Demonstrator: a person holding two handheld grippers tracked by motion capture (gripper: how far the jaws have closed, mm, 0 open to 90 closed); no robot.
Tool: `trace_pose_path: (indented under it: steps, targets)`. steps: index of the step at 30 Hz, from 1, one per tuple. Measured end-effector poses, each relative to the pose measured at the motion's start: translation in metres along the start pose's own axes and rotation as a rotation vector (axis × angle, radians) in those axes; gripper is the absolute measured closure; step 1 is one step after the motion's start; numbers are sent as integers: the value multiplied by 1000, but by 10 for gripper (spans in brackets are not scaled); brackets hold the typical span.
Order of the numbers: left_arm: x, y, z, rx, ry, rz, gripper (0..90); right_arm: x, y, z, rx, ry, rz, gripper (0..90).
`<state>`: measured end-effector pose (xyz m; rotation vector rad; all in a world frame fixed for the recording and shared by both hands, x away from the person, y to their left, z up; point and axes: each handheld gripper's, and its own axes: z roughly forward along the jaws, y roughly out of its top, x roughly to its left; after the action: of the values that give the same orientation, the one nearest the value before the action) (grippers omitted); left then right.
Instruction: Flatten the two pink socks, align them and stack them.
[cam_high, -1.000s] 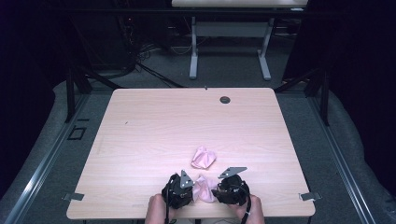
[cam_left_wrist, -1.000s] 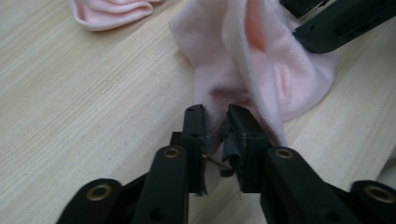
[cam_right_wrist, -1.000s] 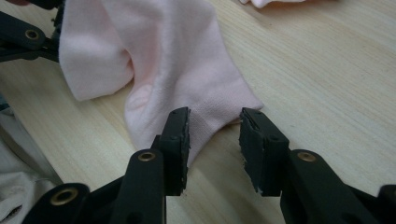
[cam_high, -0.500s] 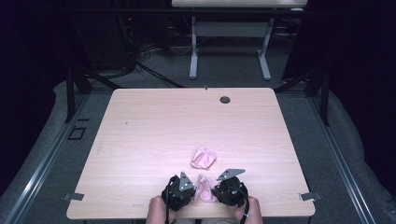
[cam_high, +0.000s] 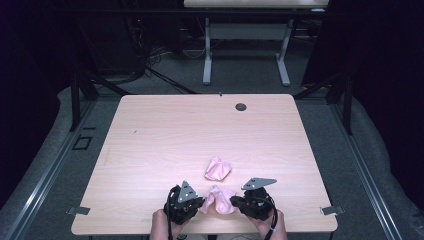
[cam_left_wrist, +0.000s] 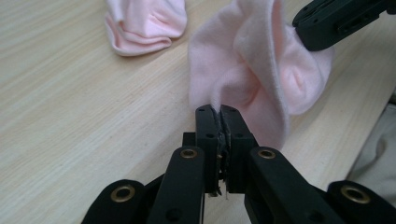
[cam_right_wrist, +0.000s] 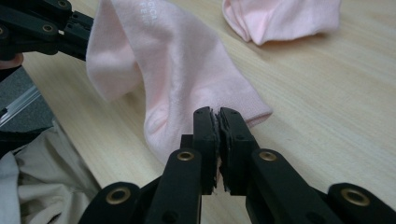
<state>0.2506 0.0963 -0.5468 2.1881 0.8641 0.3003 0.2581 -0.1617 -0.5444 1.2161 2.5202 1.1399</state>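
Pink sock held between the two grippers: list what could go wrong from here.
1. The left gripper and right gripper each pinch only a thin edge of the held sock, so a pull apart might slip it free.
2. The sock hangs bunched and folded, so it may stay twisted rather than open flat.
3. The second sock lies close behind on the table; a forward move could drag or snag it.

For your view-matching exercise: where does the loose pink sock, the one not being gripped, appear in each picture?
High view: the loose pink sock lies on the table just beyond the held sock.
Left gripper view: top edge, left of centre.
Right gripper view: top right.
Shared landmark: the held pink sock between both hand-held grippers.
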Motion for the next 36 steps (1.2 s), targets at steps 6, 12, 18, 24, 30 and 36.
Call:
trace_pose_path:
  steps: [6,12,18,24,30,36]
  targets:
    - [17,-1,-19,10,-2,-30,876,-2,5,-20,-8,-9,-14,858]
    - [27,1,-17,96,-32,-10,875,-5,9,-21,34,-5,-36,859]
    - [33,1,4,208,-46,-3,815,-10,8,-5,119,-20,-51,848]
    - [35,-6,-4,187,-27,-76,515,-14,-1,3,157,-17,-47,645]
    - [36,-11,-10,176,13,-138,524,-15,-4,-9,123,-76,20,563]
    - [24,-11,1,214,-5,-121,625,-3,-10,0,156,-94,32,599]
